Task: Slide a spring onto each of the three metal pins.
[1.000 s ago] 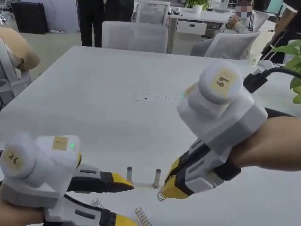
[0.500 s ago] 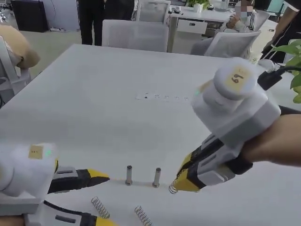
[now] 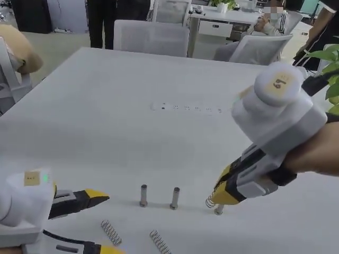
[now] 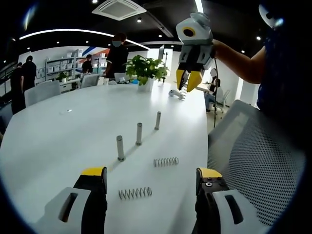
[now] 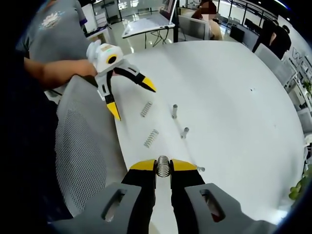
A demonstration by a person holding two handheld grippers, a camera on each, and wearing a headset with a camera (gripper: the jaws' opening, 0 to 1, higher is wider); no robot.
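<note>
Left hand-held gripper [image 4: 151,173] sits nearest you, jaws spread wide, empty, prob. parked there to grab next from the loose spring [image 3: 111,232] or the second loose spring [image 3: 159,241] lying flat by the near edge. Just past them the first pin [image 3: 143,195] and middle pin [image 3: 175,198] stand upright, both bare. Right hand-held gripper [image 3: 218,200] is clenched on the held spring [image 5: 163,167], pinched across the coils so the bore stays free and points along the jaws, tip right above the third pin [image 3: 219,210]. Looks like lining up to thread it; can't tell if it's started on. Near edge is tight, so don't sweep springs toward you. Beyond the pins the surface [image 3: 132,121] is open, w/ chairs [image 3: 151,38] at the far edge.
</note>
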